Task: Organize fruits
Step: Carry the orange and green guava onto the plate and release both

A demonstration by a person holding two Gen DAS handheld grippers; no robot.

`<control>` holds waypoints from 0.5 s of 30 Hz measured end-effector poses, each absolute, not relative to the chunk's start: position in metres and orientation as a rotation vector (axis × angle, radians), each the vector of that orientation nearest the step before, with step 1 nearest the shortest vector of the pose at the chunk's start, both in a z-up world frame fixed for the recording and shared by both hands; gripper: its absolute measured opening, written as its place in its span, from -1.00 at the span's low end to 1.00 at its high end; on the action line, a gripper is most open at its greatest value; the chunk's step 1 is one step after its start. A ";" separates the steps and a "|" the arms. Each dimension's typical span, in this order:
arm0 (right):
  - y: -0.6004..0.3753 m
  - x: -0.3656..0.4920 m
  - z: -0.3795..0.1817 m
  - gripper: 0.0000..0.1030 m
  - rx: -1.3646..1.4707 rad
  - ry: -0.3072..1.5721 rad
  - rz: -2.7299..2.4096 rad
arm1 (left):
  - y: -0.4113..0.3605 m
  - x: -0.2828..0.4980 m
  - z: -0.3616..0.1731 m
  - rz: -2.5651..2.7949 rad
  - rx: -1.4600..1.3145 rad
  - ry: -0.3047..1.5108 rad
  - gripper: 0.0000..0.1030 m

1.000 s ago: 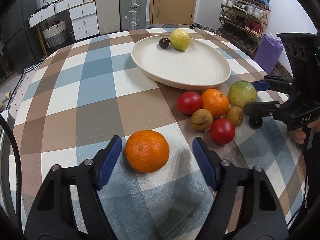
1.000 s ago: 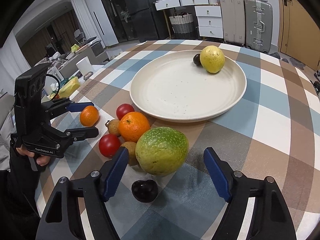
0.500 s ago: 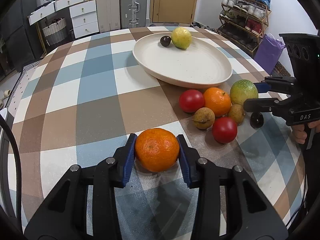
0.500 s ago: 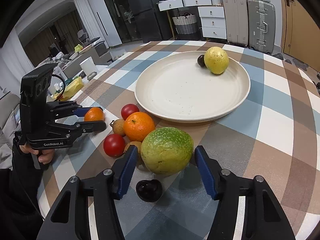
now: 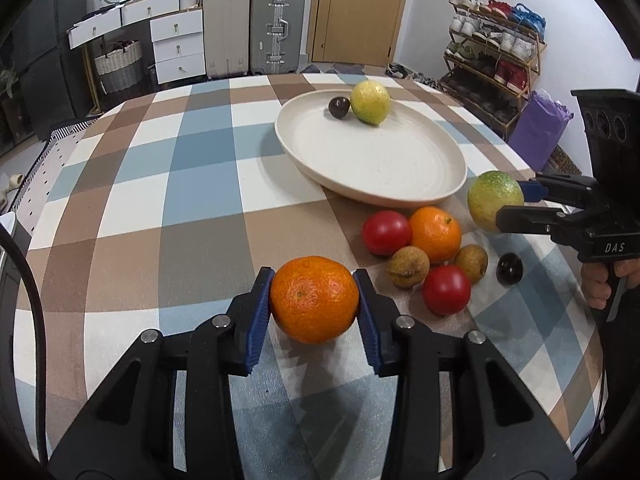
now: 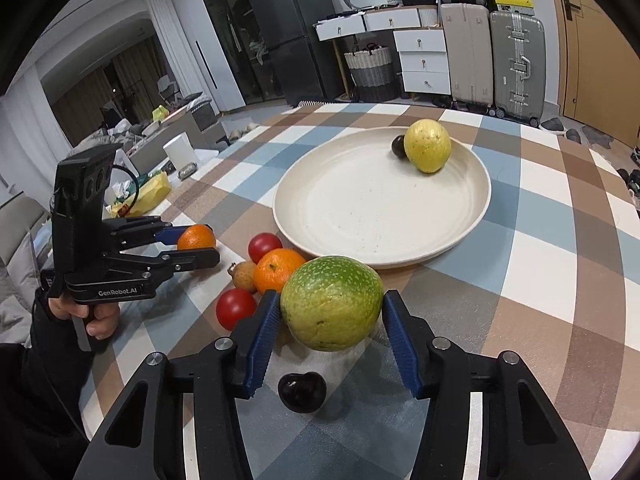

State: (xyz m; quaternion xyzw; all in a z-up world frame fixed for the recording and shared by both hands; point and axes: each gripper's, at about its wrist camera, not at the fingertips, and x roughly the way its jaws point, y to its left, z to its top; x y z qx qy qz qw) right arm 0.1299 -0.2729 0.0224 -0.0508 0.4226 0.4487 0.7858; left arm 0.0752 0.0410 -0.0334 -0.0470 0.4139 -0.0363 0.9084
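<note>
Gripping a mandarin [image 5: 314, 299] between both blue pads, your left gripper [image 5: 314, 300] sits nearest you over the checked tablecloth [image 5: 168, 208], with broad bare cloth running off to its left toward the table's rounded edge. Your right gripper [image 6: 332, 312] is clamped on the green-yellow fruit [image 6: 331, 302], both pads pressing its sides; whether it is lifted clear of the cloth you cannot tell. A dark cherry [image 6: 302, 392] lies just below it, between the fingers. Between your two grippers lies a tight cluster: two red tomatoes [image 5: 446, 289], an orange [image 5: 435, 233] and two brown longans [image 5: 407, 267], most touching their neighbours. Just beyond them the cream plate [image 5: 376, 168] shows a wide bare middle, with a yellow fruit [image 5: 370, 102] touching a small dark fruit [image 5: 339, 107] by its far rim.
</note>
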 end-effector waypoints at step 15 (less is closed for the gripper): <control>-0.286 0.139 0.038 0.04 0.052 0.811 0.874 | 0.016 0.089 -0.001 -0.070 -0.100 0.727 -0.29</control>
